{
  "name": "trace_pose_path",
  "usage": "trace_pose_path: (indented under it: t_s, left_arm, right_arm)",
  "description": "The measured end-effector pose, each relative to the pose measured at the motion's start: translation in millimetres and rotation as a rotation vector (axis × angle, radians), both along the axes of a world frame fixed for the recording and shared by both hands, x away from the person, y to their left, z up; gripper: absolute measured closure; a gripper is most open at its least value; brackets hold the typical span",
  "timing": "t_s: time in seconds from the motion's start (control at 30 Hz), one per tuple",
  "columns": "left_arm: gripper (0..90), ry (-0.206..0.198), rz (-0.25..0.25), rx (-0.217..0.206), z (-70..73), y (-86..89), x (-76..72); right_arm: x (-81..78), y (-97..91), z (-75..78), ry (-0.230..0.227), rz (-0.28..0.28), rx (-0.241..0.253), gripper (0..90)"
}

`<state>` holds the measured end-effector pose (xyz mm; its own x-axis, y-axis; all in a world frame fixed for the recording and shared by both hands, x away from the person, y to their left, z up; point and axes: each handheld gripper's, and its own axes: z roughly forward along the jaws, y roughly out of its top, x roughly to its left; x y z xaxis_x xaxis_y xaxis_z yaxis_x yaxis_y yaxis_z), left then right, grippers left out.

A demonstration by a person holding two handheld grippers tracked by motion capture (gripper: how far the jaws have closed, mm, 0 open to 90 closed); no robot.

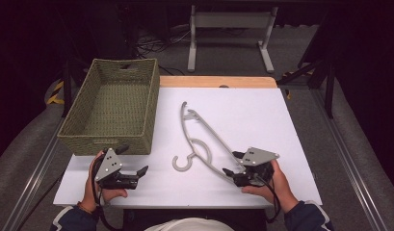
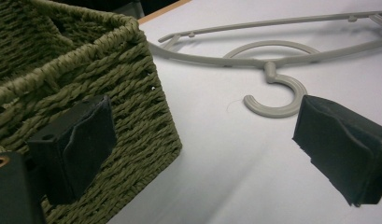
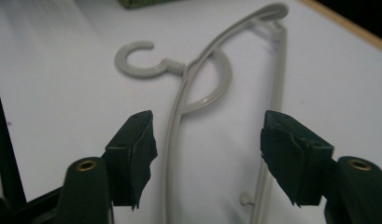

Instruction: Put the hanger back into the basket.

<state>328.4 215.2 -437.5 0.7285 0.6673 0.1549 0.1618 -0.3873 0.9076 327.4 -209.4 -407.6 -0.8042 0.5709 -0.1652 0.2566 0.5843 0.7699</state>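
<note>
A grey plastic hanger (image 1: 213, 133) lies flat on the white table top (image 1: 257, 120), hook toward the front. My right gripper (image 1: 230, 163) rests at the hanger's near right end. In the right gripper view its jaws (image 3: 207, 126) stand open astride the hanger (image 3: 179, 107), with both of its arms running between the pads and neither pad pressing. My left gripper (image 1: 133, 160) sits open at the front right corner of the green woven basket (image 1: 153, 106). In the left gripper view (image 2: 205, 116) nothing lies between its pads; the basket corner (image 2: 132, 93) is beside the left pad and the hanger's hook (image 2: 271, 70) lies farther off.
The basket is empty and takes up the table's left side. A wooden strip (image 1: 218, 81) edges the far side of the table. Beyond it stand a white metal frame (image 1: 228, 21) and cables on the floor. Bare white surface lies right of the hanger.
</note>
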Motion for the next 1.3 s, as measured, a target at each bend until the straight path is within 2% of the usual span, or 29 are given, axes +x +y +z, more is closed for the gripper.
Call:
trace_pose_path:
  t_s: [0.03, 0.1, 0.13, 0.17, 0.33, 0.4, 0.6, 0.63, 0.73, 0.77, 0.8, 0.87, 0.9, 1.0, 1.03, 1.1, 1.13, 1.17, 1.2, 1.3]
  left_arm:
    - [6.3, 0.002, -0.001, 0.005, -0.4, -0.4, 0.1]
    - [6.4, 0.001, -0.007, 0.016, -0.7, -1.1, -0.7]
    - [6.4, 0.004, -0.005, 0.016, -0.7, -1.3, -1.1]
    - [6.4, 0.004, -0.005, 0.016, -0.7, -1.3, -1.1]
    - [6.4, 0.016, -0.019, 0.017, -1.7, -0.8, 0.2]
    - [6.4, 0.016, -0.026, 0.018, -2.1, -0.9, 0.0]
    - [6.4, 0.021, -0.032, 0.021, -1.7, -0.9, -0.5]
    - [6.4, 0.02, -0.035, 0.018, -2.0, -1.6, -0.5]
    - [6.6, 0.031, -0.038, 0.022, -2.5, -2.9, -0.3]
    - [6.7, 0.031, -0.038, 0.022, -2.5, -2.9, -0.3]
    - [6.7, 0.028, -0.041, 0.028, -2.6, -3.0, 0.2]
    - [6.8, 0.041, -0.045, 0.029, -3.3, -4.1, 0.2]
    - [7.0, 0.044, -0.051, 0.032, -3.7, -4.8, 0.3]
    - [7.3, 0.051, -0.061, 0.042, -4.5, -6.7, 0.3]
    - [7.4, 0.054, -0.067, 0.043, -4.6, -7.3, 0.2]
    - [7.9, 0.059, -0.075, 0.047, -5.1, -9.3, 0.5]
    - [8.0, 0.059, -0.075, 0.047, -5.1, -9.3, 0.5]
    - [8.0, 0.062, -0.082, 0.049, -5.3, -10.4, 0.6]
    - [8.3, 0.062, -0.085, 0.049, -5.5, -11.6, 0.6]
    - [10.0, 0.054, -0.107, 0.065, -4.3, -19.2, 1.5]
  right_arm:
    - [6.9, 11.4, -5.7, 0.055, 0.011, -0.044, 43.4]
    - [14.4, 20.8, -9.7, 0.107, 0.022, -0.058, 47.0]
    - [17.1, 23.9, -10.9, 0.127, 0.022, -0.066, 49.4]
    - [17.1, 23.9, -10.9, 0.127, 0.022, -0.066, 49.4]
    - [33.8, 36.1, -22.2, 0.257, 0.04, -0.148, 56.0]
    - [33.3, 33.7, -23.9, 0.278, 0.051, -0.197, 56.2]
    - [23.2, 21.8, -25.2, 0.337, 0.073, -0.283, 59.9]
    - [22.4, 20.9, -25.0, 0.337, 0.079, -0.28, 61.3]
    - [23.3, 19.8, -24.0, 0.339, 0.091, -0.297, 73.9]
    - [23.3, 19.8, -24.0, 0.339, 0.091, -0.297, 73.9]
    - [25.2, 20.1, -24.0, 0.346, 0.106, -0.301, 81.2]
    - [26.6, 20.1, -24.1, 0.354, 0.109, -0.3, 81.3]
    - [30.3, 19.5, -23.6, 0.375, 0.126, -0.301, 81.3]
    - [31.9, 19.1, -23.7, 0.382, 0.134, -0.298, 82.0]
    - [32.0, 17.7, -24.0, 0.381, 0.134, -0.286, 82.8]
    - [34.9, 10.1, -26.4, 0.403, 0.141, -0.224, 83.4]
    - [34.9, 10.1, -26.4, 0.403, 0.141, -0.224, 83.4]
    - [37.3, 3.9, -28.5, 0.422, 0.14, -0.169, 83.4]
    - [37.3, 2.0, -29.0, 0.426, 0.137, -0.149, 83.5]
    - [34.8, 1.0, -26.8, 0.41, 0.159, -0.13, 83.6]
